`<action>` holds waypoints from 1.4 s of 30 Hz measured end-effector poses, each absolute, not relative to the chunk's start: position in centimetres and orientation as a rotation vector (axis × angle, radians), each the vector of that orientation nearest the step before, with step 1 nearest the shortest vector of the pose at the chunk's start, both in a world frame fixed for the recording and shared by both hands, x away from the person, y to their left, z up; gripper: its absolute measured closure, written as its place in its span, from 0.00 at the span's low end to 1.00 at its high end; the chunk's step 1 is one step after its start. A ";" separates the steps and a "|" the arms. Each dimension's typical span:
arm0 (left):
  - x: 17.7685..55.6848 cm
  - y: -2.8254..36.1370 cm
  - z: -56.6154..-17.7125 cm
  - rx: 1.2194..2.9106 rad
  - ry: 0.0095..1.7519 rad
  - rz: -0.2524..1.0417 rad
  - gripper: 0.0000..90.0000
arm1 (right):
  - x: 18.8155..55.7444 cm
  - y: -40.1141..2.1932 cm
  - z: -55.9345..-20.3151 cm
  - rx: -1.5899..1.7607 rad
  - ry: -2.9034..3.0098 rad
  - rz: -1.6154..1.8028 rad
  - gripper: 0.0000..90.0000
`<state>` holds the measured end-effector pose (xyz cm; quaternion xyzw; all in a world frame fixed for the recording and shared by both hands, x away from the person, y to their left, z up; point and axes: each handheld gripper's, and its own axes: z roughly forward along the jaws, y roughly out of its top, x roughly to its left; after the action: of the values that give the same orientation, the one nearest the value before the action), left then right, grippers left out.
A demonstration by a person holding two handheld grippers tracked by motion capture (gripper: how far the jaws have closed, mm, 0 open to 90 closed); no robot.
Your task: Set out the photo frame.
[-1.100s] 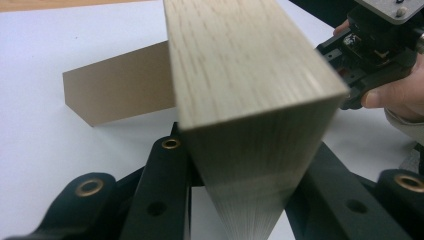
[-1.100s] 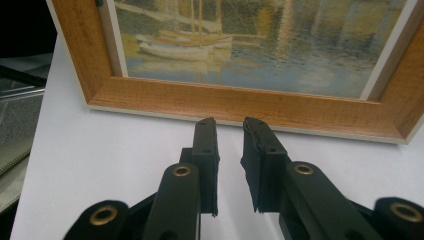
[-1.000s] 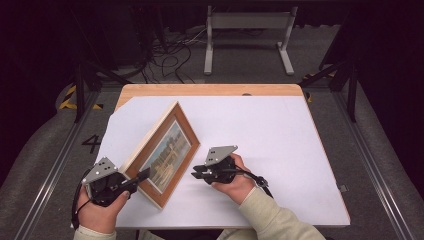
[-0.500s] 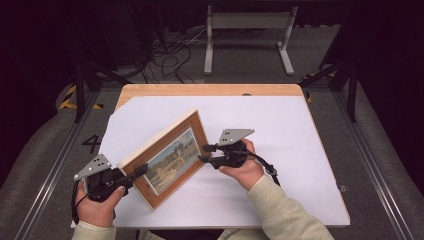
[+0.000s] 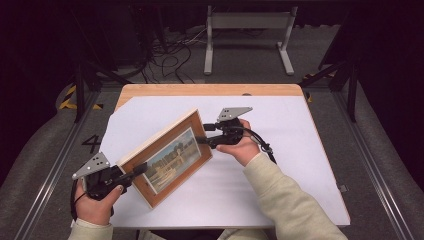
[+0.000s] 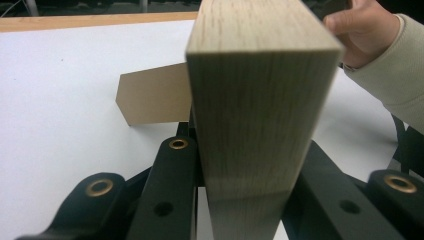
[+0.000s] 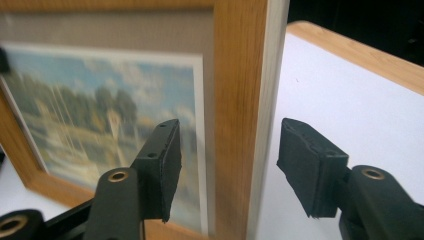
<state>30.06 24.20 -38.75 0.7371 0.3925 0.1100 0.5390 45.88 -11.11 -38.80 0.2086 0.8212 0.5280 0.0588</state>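
Picture frame now tilted upright, left gripper jaws pinching it, right gripper jaws just spread.

In the left gripper view, the blurred pale wooden picture frame hides the black jaws' pads and, toward ten o'clock, part of its brown cardboard stand.

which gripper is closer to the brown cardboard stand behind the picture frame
Left. The left gripper is clamped on the picture frame at its near corner, with the cardboard stand just beyond its jaws. The right gripper straddles the frame's far edge, jaws just opened, not touching.
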 end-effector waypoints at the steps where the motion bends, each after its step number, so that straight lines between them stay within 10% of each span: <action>1: 30.1 24.2 -38.8 1.771 0.940 0.258 0.82 | 46.1 -10.9 -38.8 0.627 2.505 1.604 0.46; 42: 31.4 22.2 -38.7 1.845 0.974 0.252 0.74 | 43.9 -13.7 -37.0 0.580 2.471 1.518 0.56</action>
<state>31.41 22.23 -38.75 0.7619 0.4022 0.1041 0.4970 43.92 -13.72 -37.00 0.1953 0.8320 0.5111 0.0918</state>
